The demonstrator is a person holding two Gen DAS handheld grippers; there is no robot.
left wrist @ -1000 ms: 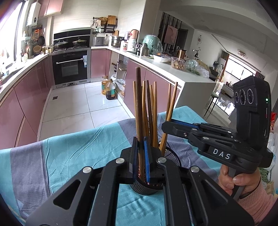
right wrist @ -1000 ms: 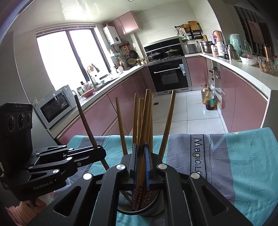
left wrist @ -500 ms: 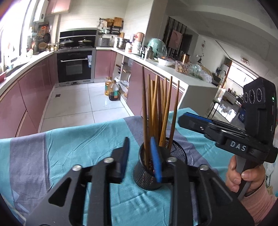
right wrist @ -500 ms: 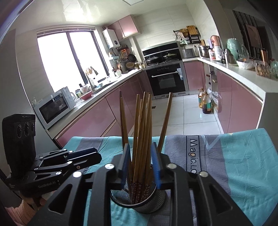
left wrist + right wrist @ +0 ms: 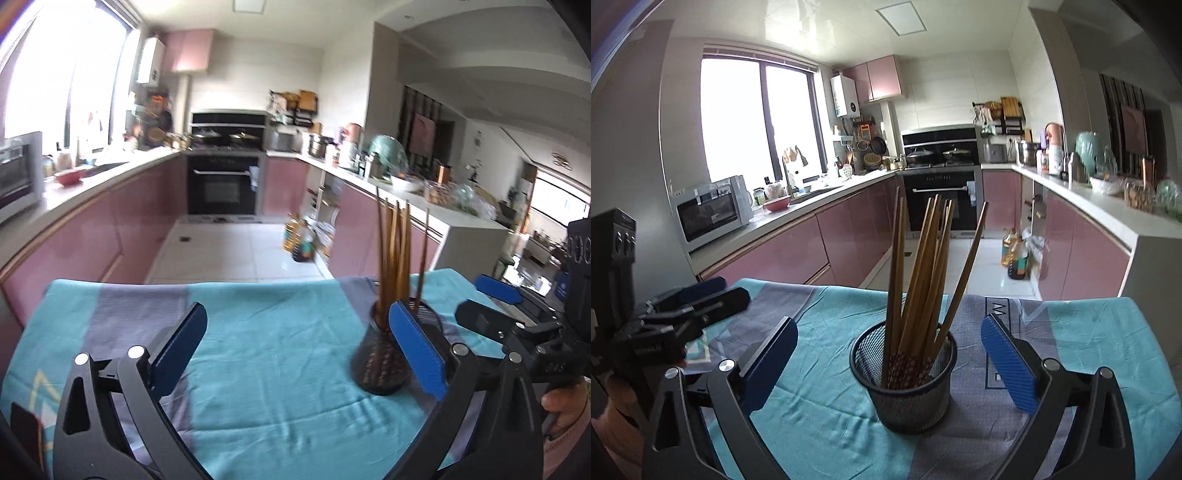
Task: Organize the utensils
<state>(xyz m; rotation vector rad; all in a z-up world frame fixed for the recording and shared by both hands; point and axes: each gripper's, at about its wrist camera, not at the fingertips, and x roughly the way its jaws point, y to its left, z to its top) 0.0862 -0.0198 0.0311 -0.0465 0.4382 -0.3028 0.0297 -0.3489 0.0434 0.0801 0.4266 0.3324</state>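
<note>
On desk: mesh cup (image 5: 905, 391) holds chopsticks (image 5: 923, 273) | left tool (image 5: 295, 350), right tool (image 5: 890, 362): jaws opening wide, empty

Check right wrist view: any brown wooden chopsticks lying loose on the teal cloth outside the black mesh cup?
No: every chopstick stands inside the mesh cup, and the cloth around it is bare.

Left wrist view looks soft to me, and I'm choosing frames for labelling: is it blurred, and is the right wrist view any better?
Left wrist view: motion-smeared throughout; the chopsticks and mesh holder are streaky, and the window is blown out. Right wrist view: sharp; chopsticks and holder are crisp, though its window also glares white and fisheye bends the edges.
</note>
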